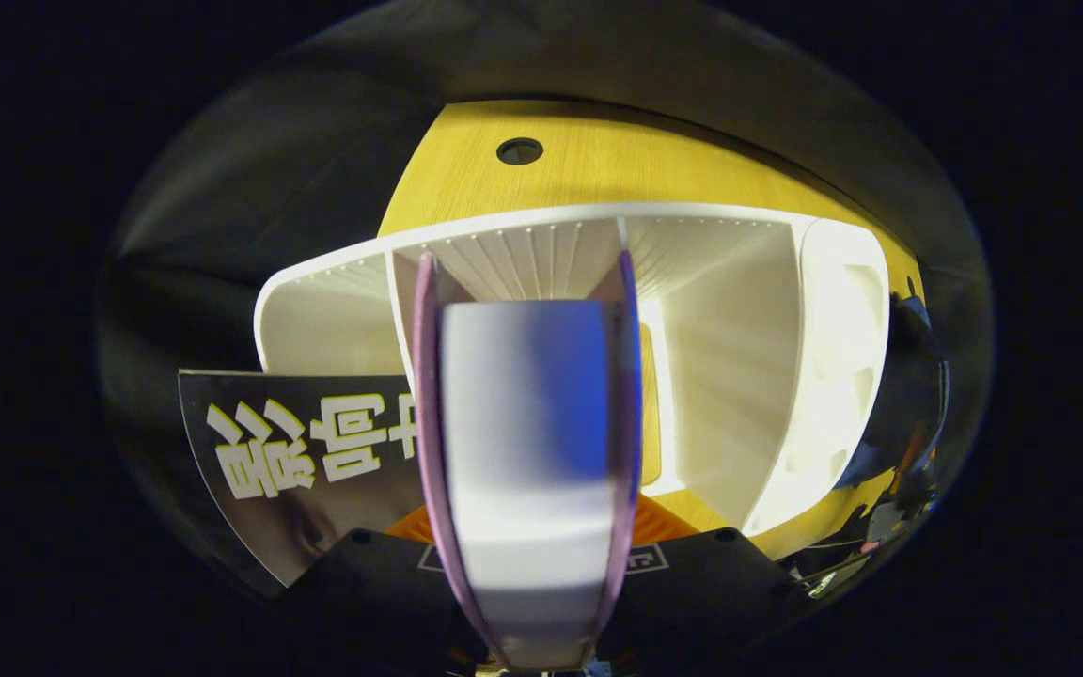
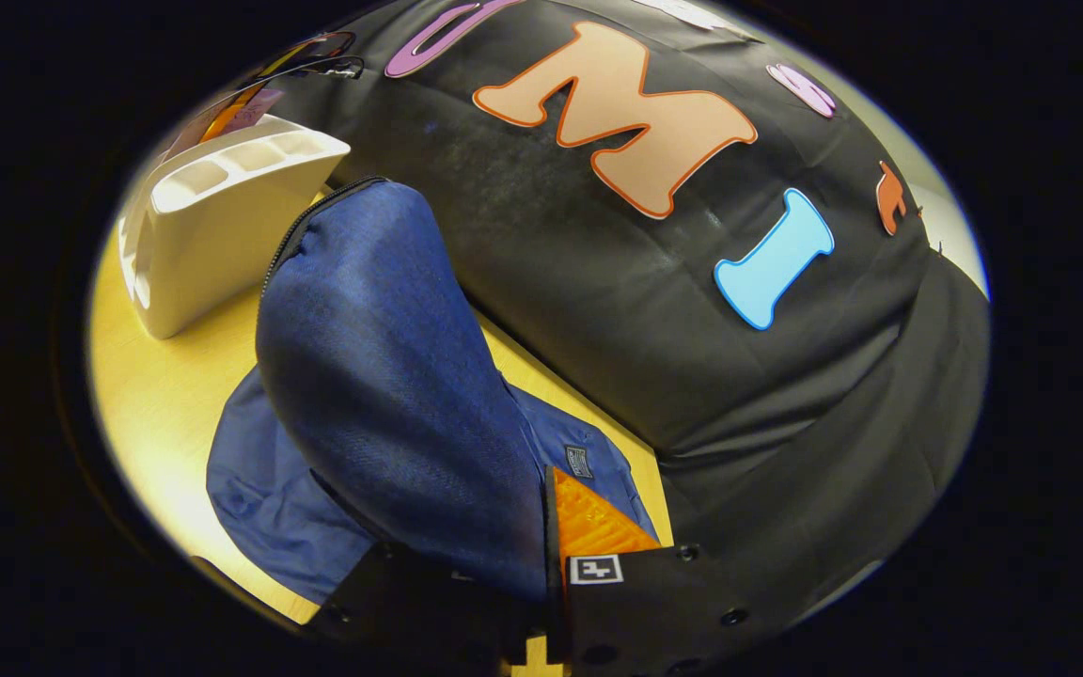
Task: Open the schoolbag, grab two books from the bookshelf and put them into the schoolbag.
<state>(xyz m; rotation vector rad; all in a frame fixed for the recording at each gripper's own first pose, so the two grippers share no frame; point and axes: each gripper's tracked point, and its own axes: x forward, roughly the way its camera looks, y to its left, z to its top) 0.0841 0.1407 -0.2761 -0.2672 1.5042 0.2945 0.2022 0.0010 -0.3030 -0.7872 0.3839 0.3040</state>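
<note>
Right now the left gripper has a book clamped between its two fingers, at the bottom centre of the left gripper view. The book stands on edge, page block facing the camera, purple cover edges on either side, its long axis running straight up the frame away from the fingers. Just left of it a dark book with pale lettering leans out at the lower left. Behind both, the white bookshelf spreads across the middle of the frame, its dividers fanning back, and beyond it the yellow table runs to the upper part of the picture.

In the right gripper view, the right gripper is pinched on a fold of the blue schoolbag at the bottom centre; an orange finger shows to the right of the cloth, with the other side covered by it. The bag rises from the fingers toward the upper left, its zipper edge at the top, and the bookshelf sits past it in the upper left corner.

I'd judge the next move turns on this: the held book must travel from the shelf toward the bag's zipper mouth, and it should go in along its long axis. Whether the mouth gapes wide enough I cannot tell.
</note>
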